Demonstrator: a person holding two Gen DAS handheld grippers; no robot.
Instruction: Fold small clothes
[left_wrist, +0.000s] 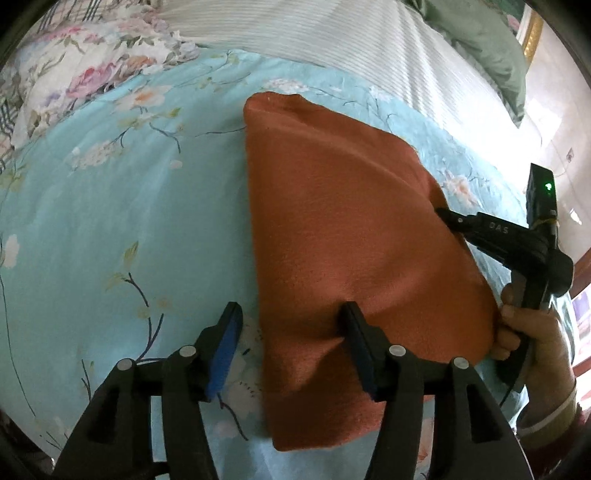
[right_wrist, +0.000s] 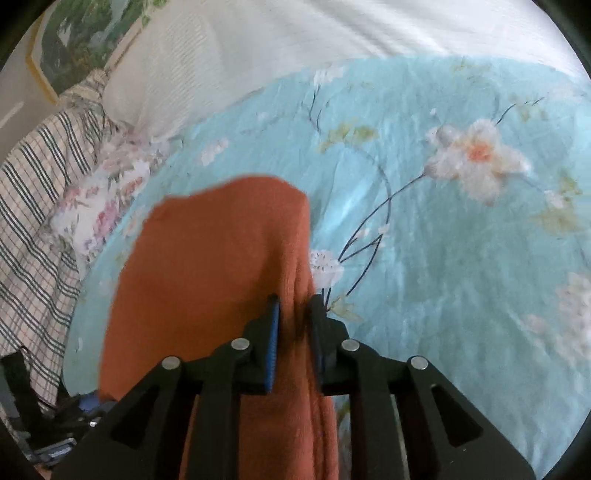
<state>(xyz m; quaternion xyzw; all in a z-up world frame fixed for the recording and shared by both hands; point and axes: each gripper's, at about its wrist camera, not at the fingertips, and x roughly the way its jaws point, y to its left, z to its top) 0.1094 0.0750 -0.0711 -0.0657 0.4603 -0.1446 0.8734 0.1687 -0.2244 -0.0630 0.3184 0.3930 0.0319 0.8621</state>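
Orange cloth (left_wrist: 354, 236) lies on our floral bedspread (left_wrist: 129, 206), its edge pinched in our right gripper (right_wrist: 293, 325); our left gripper (left_wrist: 291, 343) gapes wide over its near corner.

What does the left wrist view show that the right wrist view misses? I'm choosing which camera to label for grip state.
Only the left wrist view shows the left gripper open, one finger on the orange cloth, plus the right gripper from outside and the hand holding it. Only the right wrist view shows the right gripper's fingers pinching the cloth's edge, and a plaid fabric. Both show the cloth on the blue floral sheet.
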